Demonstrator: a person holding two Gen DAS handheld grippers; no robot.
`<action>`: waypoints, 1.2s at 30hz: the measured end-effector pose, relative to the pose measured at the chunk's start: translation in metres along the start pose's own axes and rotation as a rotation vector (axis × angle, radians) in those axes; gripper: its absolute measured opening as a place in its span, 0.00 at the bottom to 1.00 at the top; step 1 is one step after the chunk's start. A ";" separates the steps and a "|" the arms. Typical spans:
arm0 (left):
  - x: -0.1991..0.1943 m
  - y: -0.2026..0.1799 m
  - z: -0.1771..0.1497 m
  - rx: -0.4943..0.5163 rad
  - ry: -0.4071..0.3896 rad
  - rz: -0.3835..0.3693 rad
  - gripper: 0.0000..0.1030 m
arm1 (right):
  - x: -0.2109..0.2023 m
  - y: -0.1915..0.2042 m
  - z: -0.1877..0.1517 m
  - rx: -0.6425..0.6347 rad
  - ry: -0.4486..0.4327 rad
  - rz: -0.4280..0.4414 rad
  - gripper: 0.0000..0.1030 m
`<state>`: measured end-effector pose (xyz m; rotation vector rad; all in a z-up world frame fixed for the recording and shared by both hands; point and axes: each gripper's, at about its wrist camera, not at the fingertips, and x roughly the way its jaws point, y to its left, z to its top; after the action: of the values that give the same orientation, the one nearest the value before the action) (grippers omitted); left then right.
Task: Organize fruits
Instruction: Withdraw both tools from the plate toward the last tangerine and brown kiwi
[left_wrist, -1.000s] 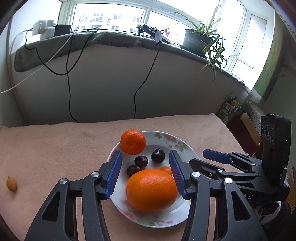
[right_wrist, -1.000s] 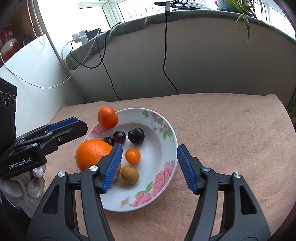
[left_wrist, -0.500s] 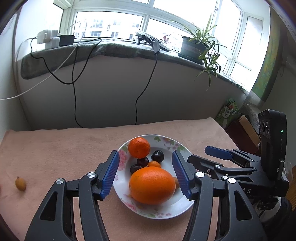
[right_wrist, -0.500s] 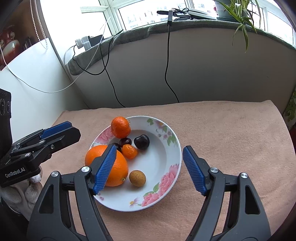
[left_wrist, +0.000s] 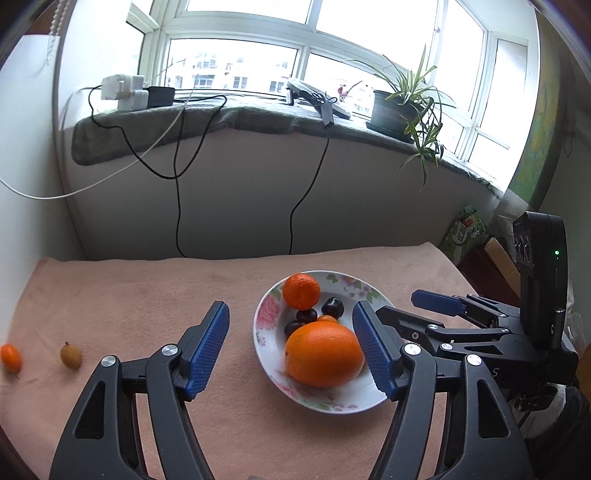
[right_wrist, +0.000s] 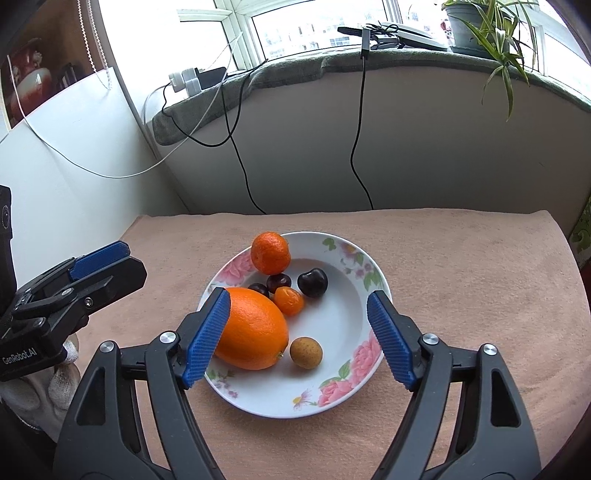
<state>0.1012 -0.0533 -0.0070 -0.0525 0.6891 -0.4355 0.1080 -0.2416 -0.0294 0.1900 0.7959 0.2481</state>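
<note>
Left wrist: peach tablecloth (left_wrist: 147, 295) under windowsill (left_wrist: 236, 110)

In the plate (right_wrist: 369, 384): orange (right_wrist: 255, 328) at left, longan (right_wrist: 306, 352) just right of it, tangerine (right_wrist: 270, 252) behind. Well left on the cloth (left_wrist: 147, 295): another longan (left_wrist: 70, 355), kumquat (left_wrist: 10, 357) beside.

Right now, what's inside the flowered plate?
The plate holds a big orange, a mandarin, three dark cherries, a kumquat and a brown longan. Whatever lies under the orange is hidden.
</note>
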 end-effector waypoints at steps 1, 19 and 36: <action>-0.003 0.002 -0.001 -0.002 -0.003 0.009 0.67 | 0.000 0.003 0.001 -0.004 -0.002 0.004 0.77; -0.054 0.058 -0.014 -0.079 -0.075 0.156 0.67 | 0.015 0.063 0.009 -0.098 0.008 0.084 0.77; -0.084 0.142 -0.044 -0.224 -0.091 0.305 0.67 | 0.054 0.140 0.018 -0.213 0.036 0.206 0.77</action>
<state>0.0692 0.1141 -0.0173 -0.1753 0.6411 -0.0613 0.1365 -0.0940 -0.0176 0.0667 0.7800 0.5297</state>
